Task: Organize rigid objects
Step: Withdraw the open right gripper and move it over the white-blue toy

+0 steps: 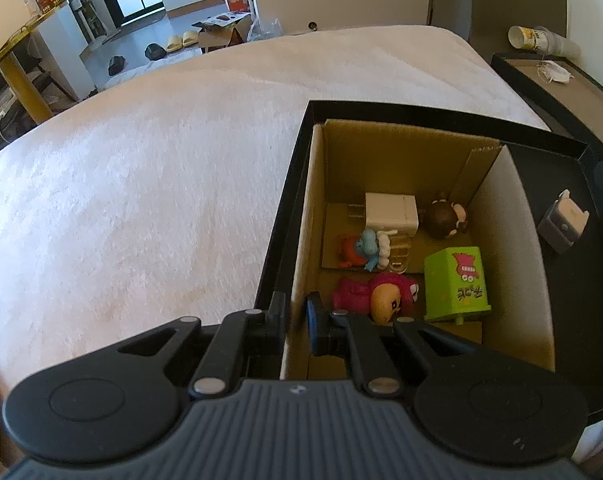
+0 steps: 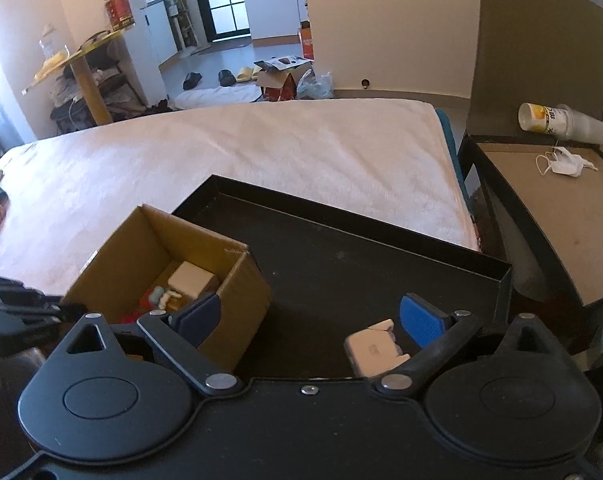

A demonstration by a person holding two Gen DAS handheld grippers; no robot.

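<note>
Brown cardboard box (image 1: 385,152) in a black tray (image 2: 341,264), lime green cube (image 1: 457,284) with pink print, hot pink doll (image 1: 371,294), white charger (image 1: 391,210), cream blanket (image 1: 141,168).

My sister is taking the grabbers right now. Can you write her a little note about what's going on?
Left gripper: pinched shut on the near wall of the cardboard box, steadying it.
Right gripper: open, holding nothing, hanging over the black tray.
Done: white charger, green toy box, pink doll, brown figure and a small blue-and-orange toy lie inside the box.
Left: the small white-and-grey gadget lies on the tray, just in front of the right gripper. It probably goes in next.
</note>
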